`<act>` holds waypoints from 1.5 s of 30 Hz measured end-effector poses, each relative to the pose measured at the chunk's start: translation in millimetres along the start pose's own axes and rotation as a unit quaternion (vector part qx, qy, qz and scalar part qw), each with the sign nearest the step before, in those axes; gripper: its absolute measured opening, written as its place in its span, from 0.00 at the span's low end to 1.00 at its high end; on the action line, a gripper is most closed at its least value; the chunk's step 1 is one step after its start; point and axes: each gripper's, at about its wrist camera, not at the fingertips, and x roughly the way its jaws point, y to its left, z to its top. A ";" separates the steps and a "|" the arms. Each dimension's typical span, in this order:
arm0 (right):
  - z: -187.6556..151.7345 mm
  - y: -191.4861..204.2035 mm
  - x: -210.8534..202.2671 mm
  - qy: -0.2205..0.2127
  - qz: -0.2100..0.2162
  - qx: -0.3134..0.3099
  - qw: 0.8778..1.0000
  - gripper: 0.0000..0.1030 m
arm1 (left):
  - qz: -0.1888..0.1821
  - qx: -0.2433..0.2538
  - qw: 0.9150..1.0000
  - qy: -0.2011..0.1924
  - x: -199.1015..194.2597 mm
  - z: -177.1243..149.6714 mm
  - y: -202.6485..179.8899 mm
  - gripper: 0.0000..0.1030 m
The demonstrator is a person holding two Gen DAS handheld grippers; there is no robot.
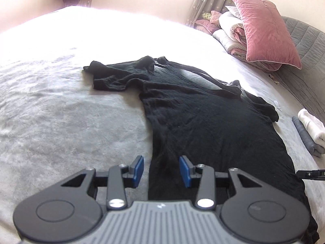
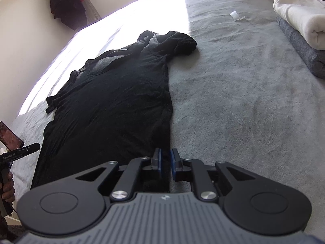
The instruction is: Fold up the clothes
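Note:
A black T-shirt (image 1: 203, 118) lies spread flat on the grey bed cover, neck end far from me and hem near me. My left gripper (image 1: 162, 169) is open just above the hem, straddling the shirt's left edge. Its blue pads (image 1: 139, 167) stand wide apart. In the right wrist view the same T-shirt (image 2: 113, 101) runs up the left half. My right gripper (image 2: 166, 160) sits at the right edge near the hem, its jaws drawn to a narrow gap with dark cloth between them. The shirt is still flat on the bed.
A pink pillow (image 1: 268, 30) leans on folded quilts at the bed's head. A rolled white cloth (image 2: 300, 20) lies on a folded grey one (image 2: 302, 46) to the right. A hand (image 2: 8, 187) holds the other gripper at far left. Dark clothes (image 2: 69, 2) hang on the wall.

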 end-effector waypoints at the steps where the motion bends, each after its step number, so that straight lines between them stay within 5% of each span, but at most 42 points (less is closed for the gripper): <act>1: 0.2 -0.1 0.2 -0.001 0.000 0.001 1.000 0.19 | 0.003 -0.010 1.000 0.000 2.7 1.3 3.9 0.37; 4: 0.9 1.4 0.6 -0.007 0.003 0.003 1.000 0.30 | 0.009 -0.037 0.999 0.006 11.2 3.5 11.7 0.37; 12: -1.5 10.2 6.6 -0.010 -0.012 -0.027 1.000 0.30 | 0.019 -0.024 0.999 0.010 16.1 0.3 7.4 0.34; 14: -3.7 14.1 9.3 -0.010 -0.023 -0.042 0.999 0.28 | 0.022 -0.017 1.000 0.010 15.6 -1.0 6.2 0.34; 16: -6.2 22.4 10.3 -0.010 -0.054 -0.080 0.995 0.05 | 0.026 -0.009 1.000 0.011 15.2 -1.9 4.3 0.34; 20: -4.0 20.5 9.3 -0.012 -0.077 -0.079 0.994 0.02 | 0.035 0.007 0.999 0.014 14.9 -2.5 -0.3 0.34; 26: 6.3 15.5 -3.8 -0.008 -0.035 -0.033 0.999 0.19 | 0.028 0.008 0.998 0.047 15.6 2.4 -1.3 0.35; 28: 8.7 9.2 -8.4 0.002 -0.030 -0.002 1.000 0.36 | 0.030 0.011 0.997 0.072 15.9 4.4 -4.3 0.36; 35: -15.8 -7.0 -21.7 0.023 -0.009 0.053 0.998 0.36 | 0.020 0.035 0.993 0.115 -3.2 -15.3 -10.0 0.37; 38: -28.5 -10.1 -26.0 0.012 -0.001 0.064 0.998 0.28 | 0.009 0.025 0.993 0.119 -15.5 -26.7 -5.6 0.37; 40: -33.7 -9.7 -26.6 0.012 -0.007 0.053 0.999 0.00 | 0.002 0.018 0.992 0.121 -23.7 -34.3 -2.7 0.36; 45: -42.9 -15.9 -35.3 -0.002 -0.034 0.055 0.998 0.00 | -0.017 0.001 0.992 0.128 -44.3 -53.3 4.6 0.36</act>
